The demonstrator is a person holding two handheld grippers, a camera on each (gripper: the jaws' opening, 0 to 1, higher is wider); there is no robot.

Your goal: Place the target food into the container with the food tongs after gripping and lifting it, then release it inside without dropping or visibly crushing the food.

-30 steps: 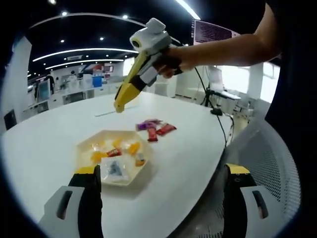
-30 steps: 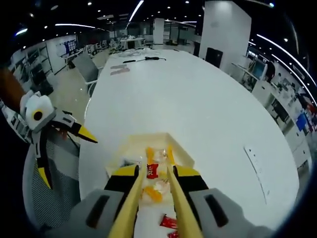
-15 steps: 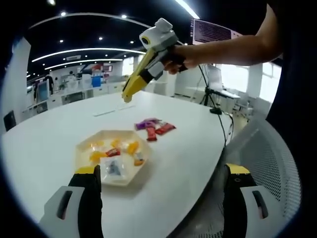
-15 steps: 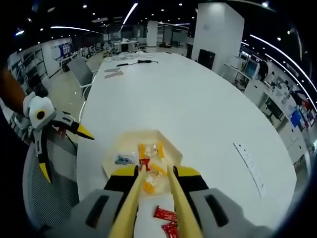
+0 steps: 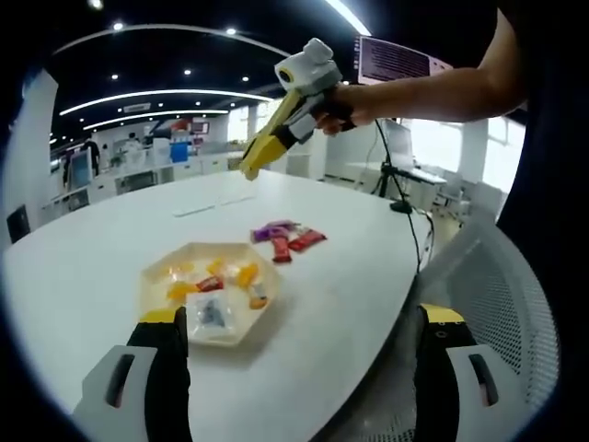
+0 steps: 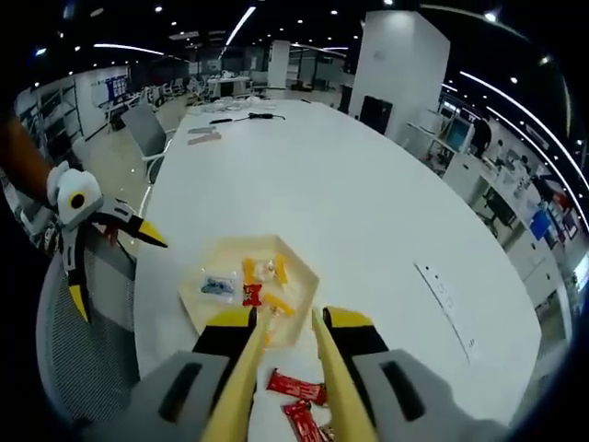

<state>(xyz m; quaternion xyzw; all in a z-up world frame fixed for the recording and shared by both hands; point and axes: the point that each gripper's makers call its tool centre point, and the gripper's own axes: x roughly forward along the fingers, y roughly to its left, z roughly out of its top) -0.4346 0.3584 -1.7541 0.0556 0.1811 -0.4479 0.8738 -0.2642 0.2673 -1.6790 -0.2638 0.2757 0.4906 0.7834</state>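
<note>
Tongs [image 6: 285, 368] are being held by the right gripper [image 5: 250, 167] above the counter [image 6: 350, 221], fingers clenched on them; left gripper [image 5: 294, 359] released; wrapped sweets [image 6: 296, 387] are lying beside the tray [image 6: 299, 276], to be pinched gently

An open-plan office: long white meeting table [image 6: 368, 221], mesh chairs [image 6: 147, 124]; desks beyond, ceiling strip lights [image 6: 244, 20].

Hexagonal tray [image 5: 156, 276] of wrapped sweets on white table [image 5: 92, 249]; right gripper [image 5: 247, 169] raised above, seemingly empty.
</note>
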